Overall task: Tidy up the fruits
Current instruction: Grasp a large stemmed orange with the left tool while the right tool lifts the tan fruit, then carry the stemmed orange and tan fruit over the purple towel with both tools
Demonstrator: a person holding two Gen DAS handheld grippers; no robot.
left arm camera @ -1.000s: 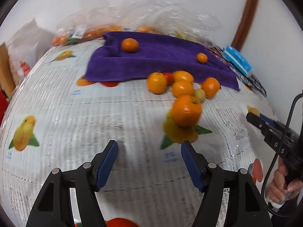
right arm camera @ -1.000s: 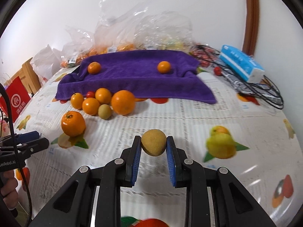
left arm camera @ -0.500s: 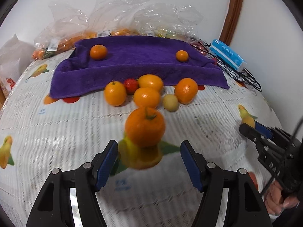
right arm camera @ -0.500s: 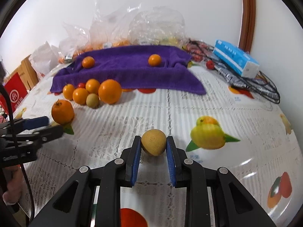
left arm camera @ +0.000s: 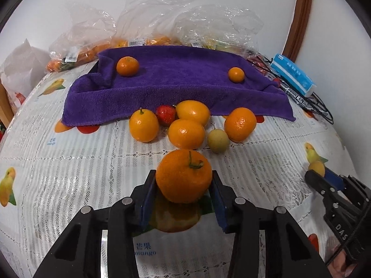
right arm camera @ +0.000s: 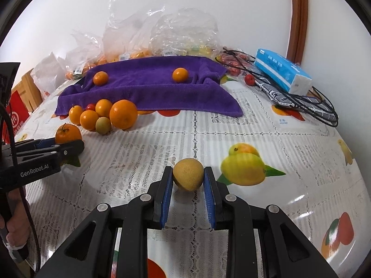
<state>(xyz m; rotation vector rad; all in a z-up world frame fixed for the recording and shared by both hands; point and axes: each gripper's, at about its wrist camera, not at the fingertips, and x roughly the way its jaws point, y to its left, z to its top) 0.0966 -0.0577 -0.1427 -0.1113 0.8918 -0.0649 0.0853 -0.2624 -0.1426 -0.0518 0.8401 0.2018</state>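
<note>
Left wrist view: the left gripper has its jaws closing around one stemmed orange; both blue pads touch its sides, and the fruit sits on the tablecloth.
Right wrist view: the right gripper is clamped on one yellow-brown round fruit, which rests just above the tablecloth near the printed yellow fruit picture.
Loose cluster: six fruits lie together at the near edge of the purple towel: four orange citrus, one red strawberry and one small greenish-yellow fruit.
Cluster position: just beyond the stemmed orange, touching or almost touching one another.
Fruits on towel: two small oranges, one at the left and one at the right, well apart.
Plastic bags: several clear bags holding more fruit stand behind the towel against the wall; an exact count cannot be told.
Blue tissue pack: one, right of the towel, lying on a tangle of black cables.
</note>
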